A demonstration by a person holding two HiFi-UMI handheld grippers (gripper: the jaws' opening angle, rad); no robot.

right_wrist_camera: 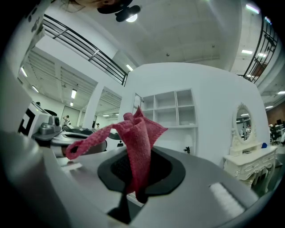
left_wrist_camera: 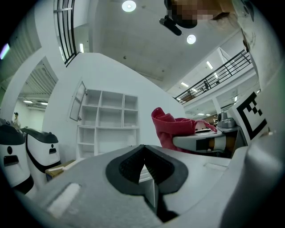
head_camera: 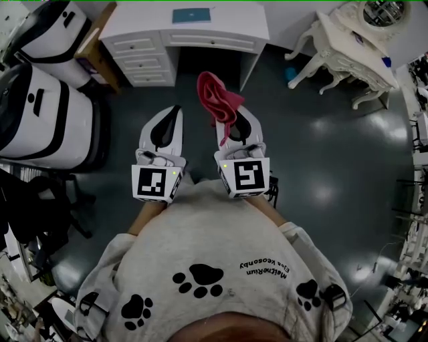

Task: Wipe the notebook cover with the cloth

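Observation:
A blue notebook (head_camera: 191,15) lies flat on the white desk (head_camera: 134,27) at the far side of the head view. Both grippers are held close to the person's chest, well short of the desk. My right gripper (head_camera: 235,119) is shut on a red cloth (head_camera: 217,97), which stands up out of the jaws and flops to the left (right_wrist_camera: 138,142). The cloth hides the right gripper's (right_wrist_camera: 137,180) fingertips. My left gripper (head_camera: 175,110) is beside it, jaws together with nothing between them (left_wrist_camera: 143,162). From the left gripper view the cloth (left_wrist_camera: 171,129) shows at the right.
The desk has drawers (head_camera: 140,57) on its left side. A white dressing table (head_camera: 351,50) with a mirror stands at the back right. Black-and-white machines (head_camera: 40,113) stand at the left. Dark floor (head_camera: 321,147) lies between me and the desk. A white shelf unit (left_wrist_camera: 107,122) is on the wall.

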